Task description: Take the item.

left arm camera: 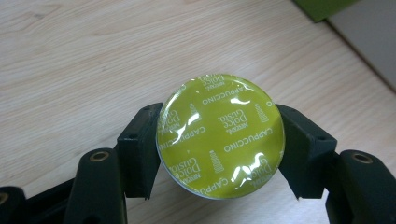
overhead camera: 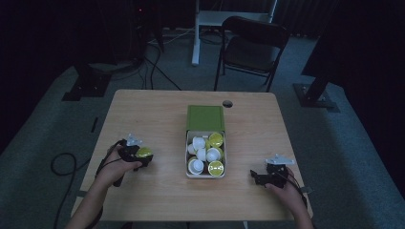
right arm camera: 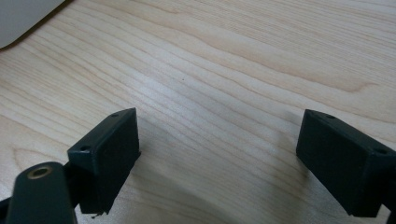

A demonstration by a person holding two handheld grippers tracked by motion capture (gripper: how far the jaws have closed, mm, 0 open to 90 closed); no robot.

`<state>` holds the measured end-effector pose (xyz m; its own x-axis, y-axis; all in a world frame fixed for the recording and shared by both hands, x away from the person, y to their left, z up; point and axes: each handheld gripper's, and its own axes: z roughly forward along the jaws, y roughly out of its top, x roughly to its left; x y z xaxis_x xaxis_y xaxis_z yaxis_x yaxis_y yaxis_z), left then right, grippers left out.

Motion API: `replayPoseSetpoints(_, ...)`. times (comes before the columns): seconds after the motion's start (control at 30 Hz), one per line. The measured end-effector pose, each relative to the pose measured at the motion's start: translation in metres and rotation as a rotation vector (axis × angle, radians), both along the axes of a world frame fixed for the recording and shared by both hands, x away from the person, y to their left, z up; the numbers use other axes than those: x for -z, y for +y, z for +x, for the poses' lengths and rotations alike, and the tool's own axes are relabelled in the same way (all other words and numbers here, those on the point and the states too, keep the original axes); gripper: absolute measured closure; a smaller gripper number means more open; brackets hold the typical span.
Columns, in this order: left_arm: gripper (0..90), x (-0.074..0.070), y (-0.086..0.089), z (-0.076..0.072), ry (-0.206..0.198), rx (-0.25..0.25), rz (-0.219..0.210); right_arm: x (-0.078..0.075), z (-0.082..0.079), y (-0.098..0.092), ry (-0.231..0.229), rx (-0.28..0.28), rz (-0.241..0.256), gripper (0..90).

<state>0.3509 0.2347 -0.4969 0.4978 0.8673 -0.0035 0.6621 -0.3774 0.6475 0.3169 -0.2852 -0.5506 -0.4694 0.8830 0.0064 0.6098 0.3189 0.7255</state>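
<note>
Two black jaws of the left gripper [left arm camera: 219, 140] clamp a green-lidded coffee capsule [left arm camera: 220, 135] from both sides, its glossy foil lid facing up and printed with "Dolce Gusto" and "Cappuccino". In the high view that capsule [overhead camera: 144, 152] sits in the left gripper [overhead camera: 138, 153] above the wooden table [overhead camera: 143, 114], well to the left of the white capsule box [overhead camera: 187, 162]. The box stands near the middle of the table, with its green lid [overhead camera: 205, 118] lying just behind it and touching its far end. Inside the box lie more capsules, some showing green foil tops [overhead camera: 216, 139] and some showing white bodies [overhead camera: 198, 143]. To the right of the box, near the table's front edge, the right gripper [overhead camera: 258, 177] rests in the person's hand; its jaws stand wide apart around bare wood [right arm camera: 219, 144], grasping nothing.
</note>
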Motion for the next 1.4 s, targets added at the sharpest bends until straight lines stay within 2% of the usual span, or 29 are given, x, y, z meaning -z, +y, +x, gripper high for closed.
replayPoseSetpoints(0.13,37.8,0.005,0.003,0.000,0.019,-0.005,0.004,0.000,0.000,0.000,0.000,0.000,0.000,12.6)
replayPoseSetpoints(0.53,37.8,0.018,0.009,0.001,0.013,-0.047,-0.009,0.000,0.000,0.000,0.000,0.000,0.000,12.6)
replayPoseSetpoints(0.77,37.4,0.023,0.013,0.001,0.032,-0.072,-0.006,0.000,0.000,0.000,0.000,0.000,0.000,12.6)
replayPoseSetpoints(0.87,33.3,0.022,0.014,0.001,0.043,-0.074,-0.034,0.000,0.000,0.000,0.000,0.000,0.000,12.6)
replayPoseSetpoints(0.97,31.1,0.019,0.014,0.001,0.035,-0.085,-0.027,0.000,0.000,0.000,0.000,0.000,0.000,12.6)
replayPoseSetpoints(1.17,27.6,0.006,0.012,-0.001,-0.007,-0.099,-0.033,0.000,0.000,0.000,0.000,0.000,0.000,12.6)
replayPoseSetpoints(1.23,27.0,0.001,0.009,-0.002,-0.032,-0.087,-0.061,0.000,0.000,0.000,0.000,0.000,0.000,12.6)
replayPoseSetpoints(1.27,26.0,0.001,0.009,-0.002,-0.032,-0.087,-0.061,0.000,0.000,0.000,0.000,0.000,0.000,12.6)
replayPoseSetpoints(1.3,26.0,-0.005,0.005,-0.003,-0.053,-0.065,-0.107,0.000,0.000,0.000,0.000,0.000,0.000,12.6)
replayPoseSetpoints(1.33,25.9,-0.008,0.003,-0.004,-0.068,-0.063,-0.126,0.000,0.000,0.000,0.000,0.000,0.000,12.6)
replayPoseSetpoints(1.4,25.9,-0.011,-0.002,-0.007,-0.095,-0.025,-0.157,0.000,0.000,0.000,0.000,0.000,-0.001,12.6)
